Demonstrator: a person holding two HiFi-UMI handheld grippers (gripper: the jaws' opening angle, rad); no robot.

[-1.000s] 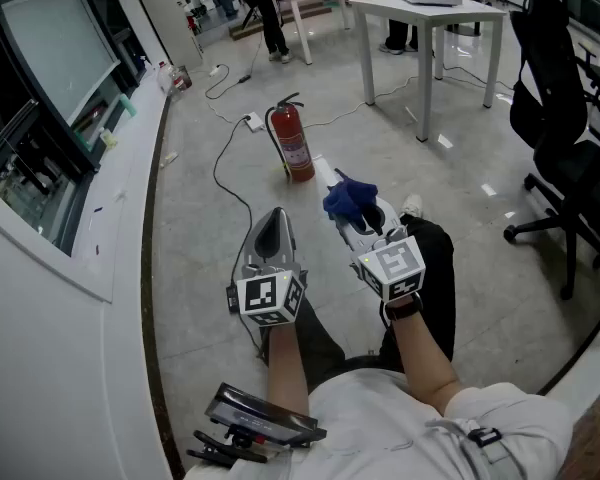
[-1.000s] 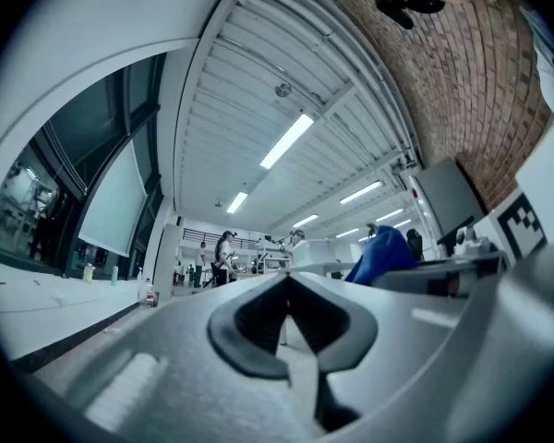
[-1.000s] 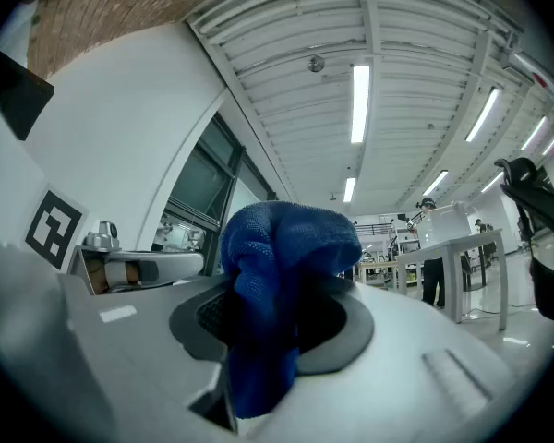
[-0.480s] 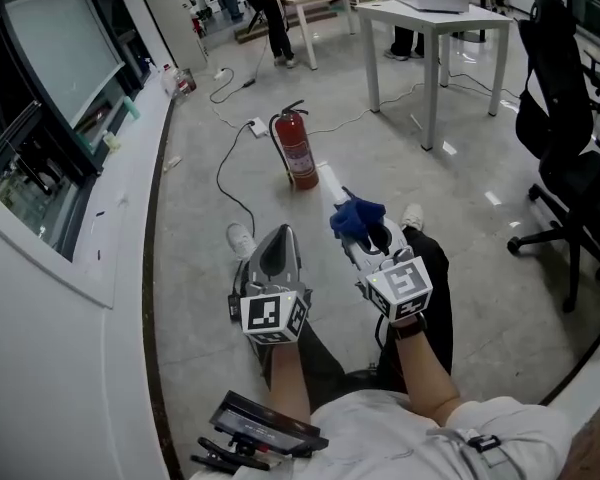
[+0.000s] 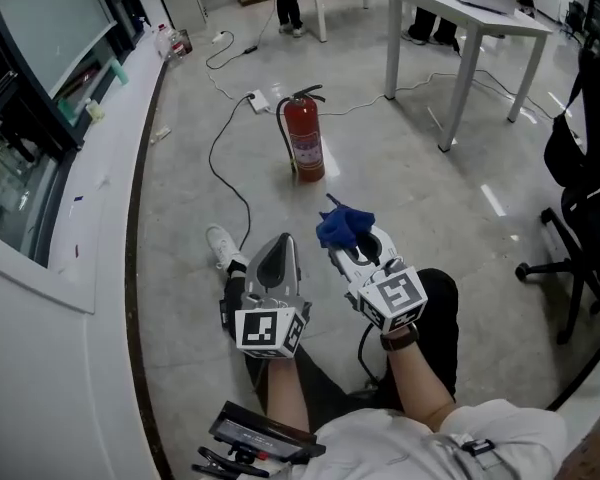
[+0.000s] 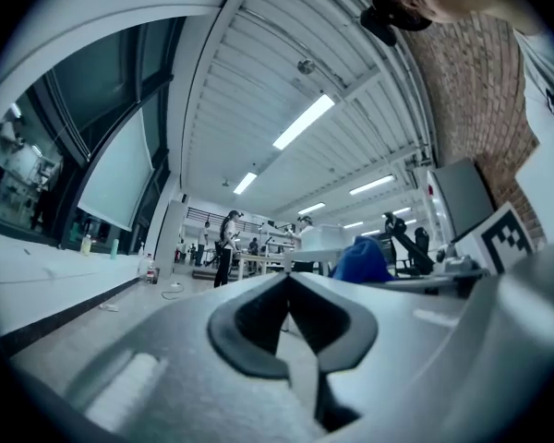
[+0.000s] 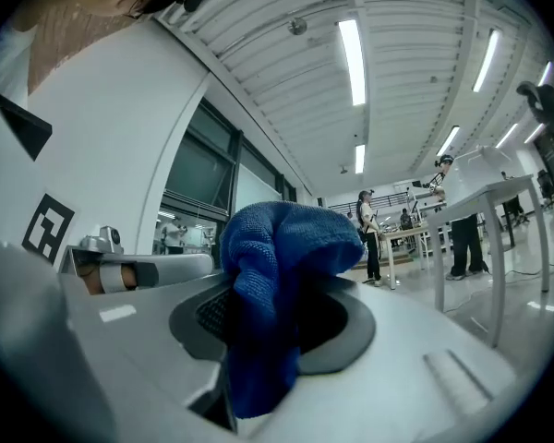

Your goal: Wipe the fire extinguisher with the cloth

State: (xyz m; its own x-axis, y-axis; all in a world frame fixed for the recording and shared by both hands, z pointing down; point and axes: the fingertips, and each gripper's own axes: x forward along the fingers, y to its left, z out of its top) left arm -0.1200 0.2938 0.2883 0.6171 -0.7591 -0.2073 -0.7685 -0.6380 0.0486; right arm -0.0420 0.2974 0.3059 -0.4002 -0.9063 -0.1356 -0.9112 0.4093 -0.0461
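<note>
Grey hand-held grippers [image 5: 281, 238] [image 5: 342, 236], marker cubes [image 5: 271, 330], white shirt [image 5: 400, 450]

Grey floor [image 5: 410, 218], white table [image 5: 458, 8], black office chair [image 5: 588, 158], curved white ledge [image 5: 85, 238], dark windows [image 5: 40, 18], ceiling strip lights [image 7: 353, 49]

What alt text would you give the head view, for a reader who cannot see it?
Seen from above, two grippers reach over a grey floor: the right gripper grips a blue cloth, and the left gripper is shut and empty. A red fire extinguisher stands upright on the floor ahead, apart from both.
</note>
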